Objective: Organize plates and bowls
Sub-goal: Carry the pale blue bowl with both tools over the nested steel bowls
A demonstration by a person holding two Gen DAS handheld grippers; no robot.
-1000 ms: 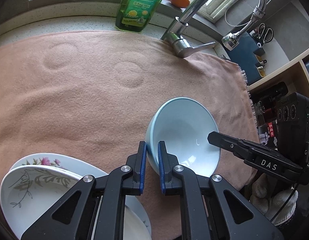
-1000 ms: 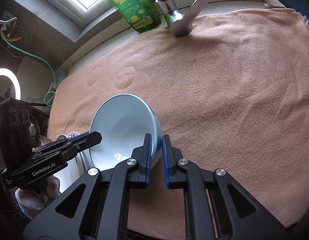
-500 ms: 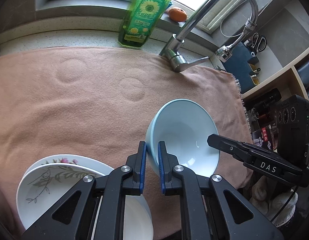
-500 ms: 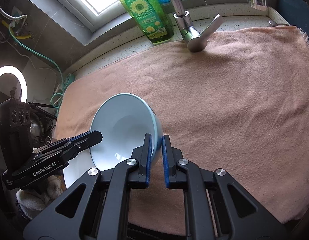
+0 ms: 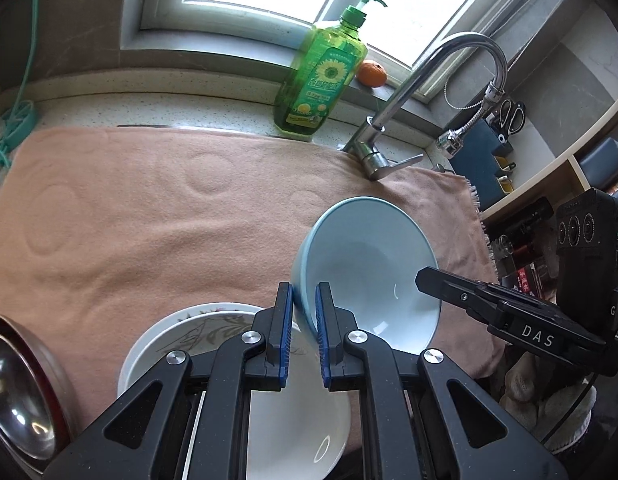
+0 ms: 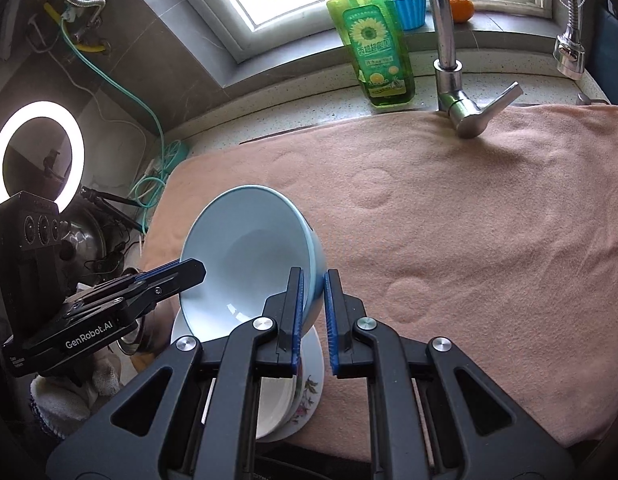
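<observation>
Both grippers pinch the light-blue bowl (image 5: 369,276) by opposite rims — left gripper (image 5: 302,304), right gripper (image 6: 314,304) — lifted above stacked floral plates (image 5: 197,332) on the peach towel (image 5: 149,216).

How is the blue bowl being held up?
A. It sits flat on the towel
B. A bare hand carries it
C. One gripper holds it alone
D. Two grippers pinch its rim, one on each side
D: the left gripper pinches one side of the blue bowl's rim and the right gripper pinches the opposite side, holding it tilted above the stacked plates, off the towel.
</observation>
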